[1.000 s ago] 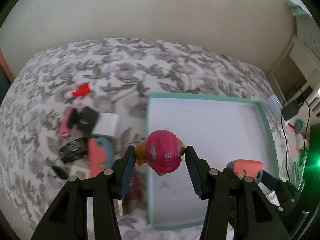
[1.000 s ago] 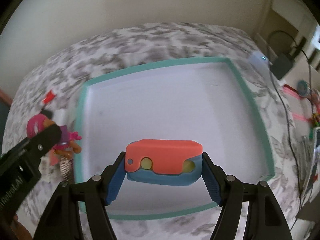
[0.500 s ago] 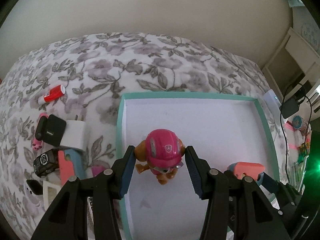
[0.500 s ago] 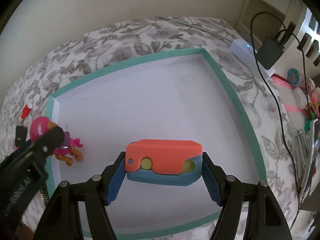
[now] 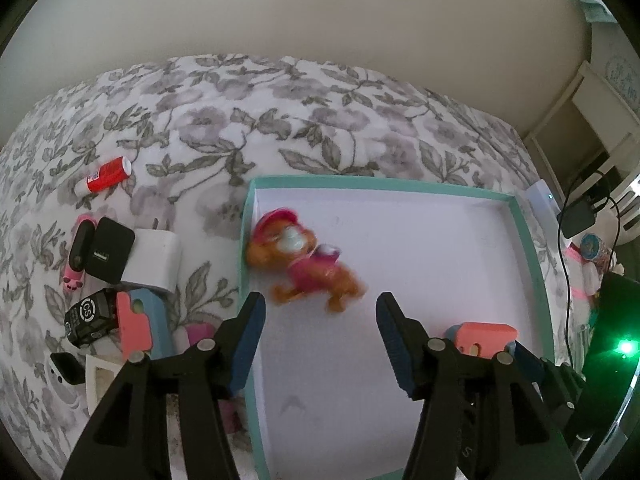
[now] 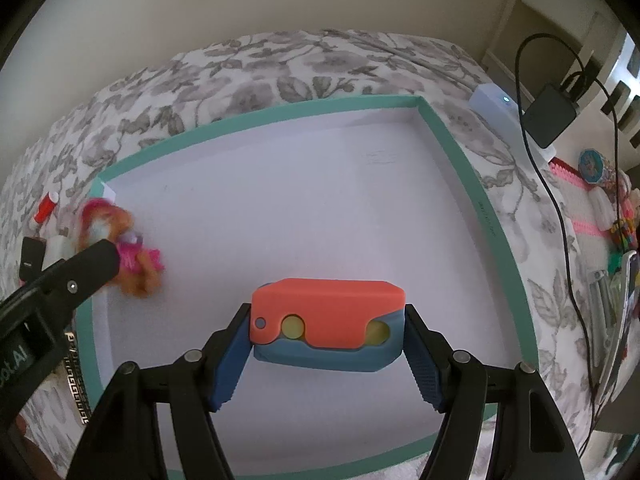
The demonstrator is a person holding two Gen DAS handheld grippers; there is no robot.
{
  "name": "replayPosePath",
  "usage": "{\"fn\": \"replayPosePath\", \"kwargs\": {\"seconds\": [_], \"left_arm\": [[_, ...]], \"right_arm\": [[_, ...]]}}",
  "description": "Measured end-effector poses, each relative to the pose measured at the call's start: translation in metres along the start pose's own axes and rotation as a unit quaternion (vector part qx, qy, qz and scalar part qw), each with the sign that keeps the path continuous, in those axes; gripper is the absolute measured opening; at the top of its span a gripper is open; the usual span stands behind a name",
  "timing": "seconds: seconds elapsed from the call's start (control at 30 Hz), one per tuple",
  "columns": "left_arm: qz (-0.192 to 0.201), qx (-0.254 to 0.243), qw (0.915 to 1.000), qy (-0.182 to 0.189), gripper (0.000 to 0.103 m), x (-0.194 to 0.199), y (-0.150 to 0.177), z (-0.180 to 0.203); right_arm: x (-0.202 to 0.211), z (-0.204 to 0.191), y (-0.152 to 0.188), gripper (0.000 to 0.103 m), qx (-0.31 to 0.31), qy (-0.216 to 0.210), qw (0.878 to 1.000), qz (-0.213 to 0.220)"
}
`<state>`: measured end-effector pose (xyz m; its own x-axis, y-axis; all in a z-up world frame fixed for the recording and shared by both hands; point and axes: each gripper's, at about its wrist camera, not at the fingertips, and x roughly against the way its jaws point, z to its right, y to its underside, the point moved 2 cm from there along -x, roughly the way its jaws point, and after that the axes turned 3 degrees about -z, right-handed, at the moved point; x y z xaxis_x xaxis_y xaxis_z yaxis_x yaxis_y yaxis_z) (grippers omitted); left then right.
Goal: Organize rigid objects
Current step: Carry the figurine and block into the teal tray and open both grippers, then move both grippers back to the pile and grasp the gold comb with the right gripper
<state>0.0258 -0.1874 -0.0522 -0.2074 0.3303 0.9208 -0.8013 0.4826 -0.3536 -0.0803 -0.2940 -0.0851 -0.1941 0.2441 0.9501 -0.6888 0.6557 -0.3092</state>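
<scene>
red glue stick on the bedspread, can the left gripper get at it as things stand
Probably yes. The left gripper is opening with nothing between its fingers, and the red glue stick lies alone on the bedspread, clear of the clutter nearer the tray.

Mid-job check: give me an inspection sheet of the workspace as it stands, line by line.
Surface: floral bedspread, teal-rimmed tray lying on it.
Job's things: pup figure in pink helmet, blurred, in the tray near its left wall; coral-and-blue block over the tray.
Clutter: left of the tray, red tube, black charger, white adapter, second coral-and-blue block.
Grippers: left gripper opening, nothing between the pads; right gripper clamped on the block's ends.
Cables: black cable from a black power brick, right of the tray.
Surroundings: plain wall; white shelving at right.
</scene>
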Motion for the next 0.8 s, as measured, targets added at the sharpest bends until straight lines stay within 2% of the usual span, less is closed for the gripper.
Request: {"fn": "replayPosePath", "kwargs": {"seconds": [0.2,0.53,0.67,0.7,0.73,0.8], "left_arm": [[-0.004,0.002,0.9997,-0.025,0.059,0.004,0.0,-0.006],[0.013,0.006,0.9993,-0.036,0.059,0.023,-0.003,-0.016],[0.016,0.029,0.9982,-0.049,0.059,0.032,-0.002,-0.033],[0.015,0.038,0.9978,-0.053,0.065,0.033,-0.002,-0.04],[0.015,0.047,0.9972,-0.057,0.075,0.035,-0.002,-0.047],[0.018,0.069,0.995,-0.07,0.081,0.039,-0.001,-0.063]], "right_arm": [[-0.002,-0.001,0.0,0.074,0.001,-0.003,1.0,0.001],[0.005,0.0,-0.001,0.075,-0.001,-0.004,1.0,0.008],[0.016,-0.002,-0.002,0.085,0.002,-0.002,1.0,0.025],[0.018,-0.003,-0.002,0.085,0.004,-0.001,1.0,0.029],[0.021,-0.005,-0.002,0.085,0.007,0.0,0.999,0.032],[0.023,-0.008,-0.001,0.088,0.012,-0.003,0.999,0.036]]}}
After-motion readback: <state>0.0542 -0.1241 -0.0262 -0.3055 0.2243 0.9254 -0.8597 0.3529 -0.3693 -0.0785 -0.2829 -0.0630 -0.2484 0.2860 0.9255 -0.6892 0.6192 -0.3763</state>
